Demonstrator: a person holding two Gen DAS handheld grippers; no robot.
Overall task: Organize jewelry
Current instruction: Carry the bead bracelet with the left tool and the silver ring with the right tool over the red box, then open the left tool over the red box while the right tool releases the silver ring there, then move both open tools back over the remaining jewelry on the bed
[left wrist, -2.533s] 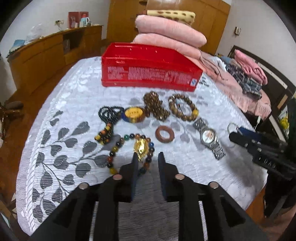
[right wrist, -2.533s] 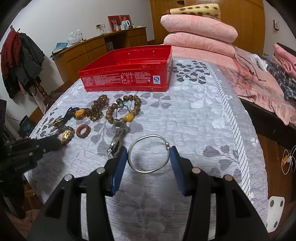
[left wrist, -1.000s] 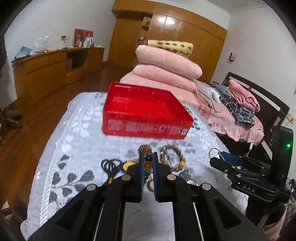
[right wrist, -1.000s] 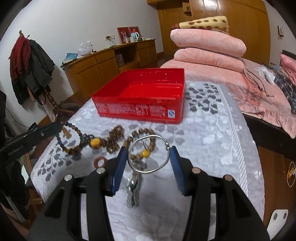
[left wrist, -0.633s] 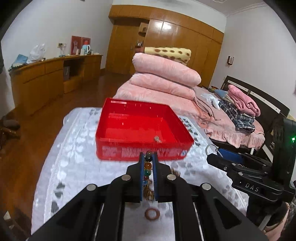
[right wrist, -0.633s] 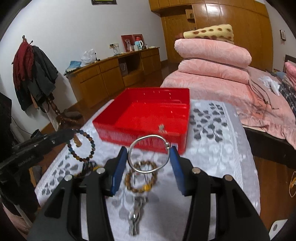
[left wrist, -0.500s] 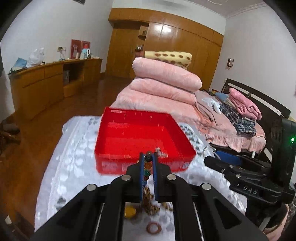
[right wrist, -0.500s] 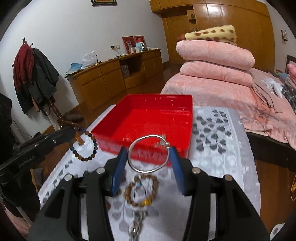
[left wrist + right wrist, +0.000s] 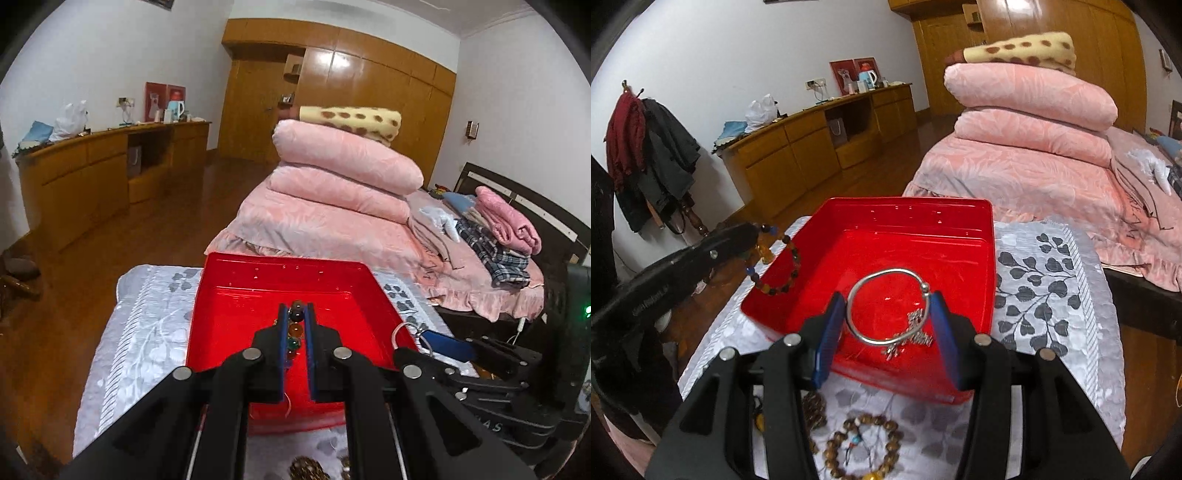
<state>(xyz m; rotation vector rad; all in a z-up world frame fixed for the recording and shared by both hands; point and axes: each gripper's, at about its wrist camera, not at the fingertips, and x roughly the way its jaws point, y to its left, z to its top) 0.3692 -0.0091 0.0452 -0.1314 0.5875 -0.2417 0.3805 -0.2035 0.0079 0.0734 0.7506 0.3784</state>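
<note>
Both grippers are angled downward over the red box [image 9: 979,236]. The multicoloured bead bracelet [image 9: 294,325] is pinched in the left gripper [image 9: 295,314] above the box's left edge. The silver bangle [image 9: 886,306] is clamped across the right gripper [image 9: 888,314] above the box's near side.

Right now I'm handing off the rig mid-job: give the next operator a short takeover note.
Left tongs: shut on the multicolour bead bracelet, held over the red box.
Right tongs: clamped on the silver bangle, also above the box.
Inside the box: one small silver piece on the floor.
Left on the cloth: a brown bead bracelet and a darker bead strand; anything else is hidden.
Next, probably: drop both, then return for the rest.
</note>
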